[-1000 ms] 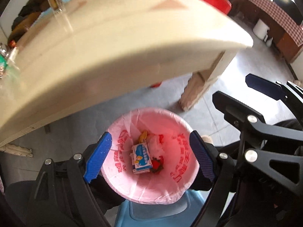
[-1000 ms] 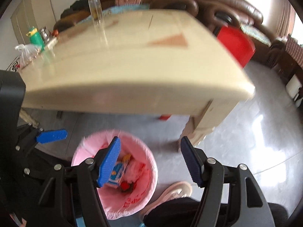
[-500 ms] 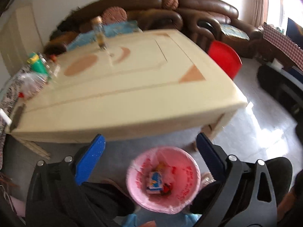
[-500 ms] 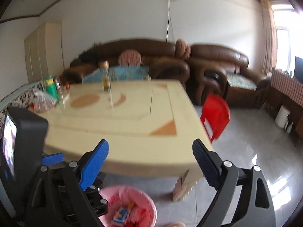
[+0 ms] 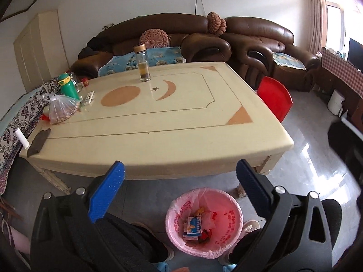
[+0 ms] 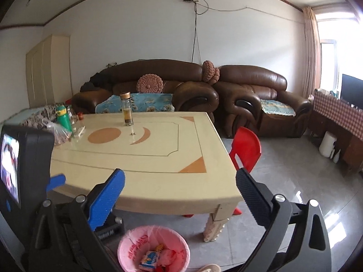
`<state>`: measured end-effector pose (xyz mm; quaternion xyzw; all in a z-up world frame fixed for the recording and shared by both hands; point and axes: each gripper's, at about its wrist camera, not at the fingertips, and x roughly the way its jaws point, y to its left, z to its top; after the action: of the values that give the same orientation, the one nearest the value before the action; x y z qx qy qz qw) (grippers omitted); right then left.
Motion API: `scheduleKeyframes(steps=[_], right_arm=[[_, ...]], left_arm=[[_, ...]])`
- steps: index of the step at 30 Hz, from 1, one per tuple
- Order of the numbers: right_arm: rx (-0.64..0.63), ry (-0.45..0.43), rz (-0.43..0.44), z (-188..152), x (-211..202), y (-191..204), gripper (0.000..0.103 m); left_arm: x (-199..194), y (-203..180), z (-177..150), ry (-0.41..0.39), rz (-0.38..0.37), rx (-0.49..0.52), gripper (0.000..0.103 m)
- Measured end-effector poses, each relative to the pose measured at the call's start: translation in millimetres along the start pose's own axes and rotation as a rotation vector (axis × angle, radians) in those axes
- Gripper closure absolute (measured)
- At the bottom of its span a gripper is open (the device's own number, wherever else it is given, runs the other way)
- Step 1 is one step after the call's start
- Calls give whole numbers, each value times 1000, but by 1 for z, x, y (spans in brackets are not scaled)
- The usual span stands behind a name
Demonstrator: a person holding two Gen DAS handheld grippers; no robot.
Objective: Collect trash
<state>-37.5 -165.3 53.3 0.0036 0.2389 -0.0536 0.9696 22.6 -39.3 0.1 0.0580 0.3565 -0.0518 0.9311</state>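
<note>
Left gripper (image 5: 179, 181): fingers spreading wide, holding nothing.
Right gripper (image 6: 180, 182): likewise, empty.
Bin (image 5: 223, 195): on floor below worktop (image 5: 158, 117) near edge, holding trash (image 5: 192, 226).
Change: both rising away; drop looking done.

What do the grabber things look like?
Both look alike. The left gripper has black plastic arms with round silver bolts and flat ribbed pads; one pad looks bright blue, the other darker navy. The right gripper matches. In its view the left one's black box carries a small screen. No cables or sleeves show.
</note>
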Motion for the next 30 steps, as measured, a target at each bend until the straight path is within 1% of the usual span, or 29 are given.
scheduleKeyframes(steps=[5,10,18,30], right_arm=[[-4,15,-3,-6,-15,10,7],[-20,-8,-25,-3,-26,15,7],[-7,-14,-52,-2,-27,9,7],[-5,-2,-65,-4,-22,7,7]], left_arm=[[-11,5,-2,-17,12,-7,7],[-17,9,-3,-30,26,-11,7],[-24,14,-3,-52,36,-20,7],[-23,19,-2,-49,40,-37,6]])
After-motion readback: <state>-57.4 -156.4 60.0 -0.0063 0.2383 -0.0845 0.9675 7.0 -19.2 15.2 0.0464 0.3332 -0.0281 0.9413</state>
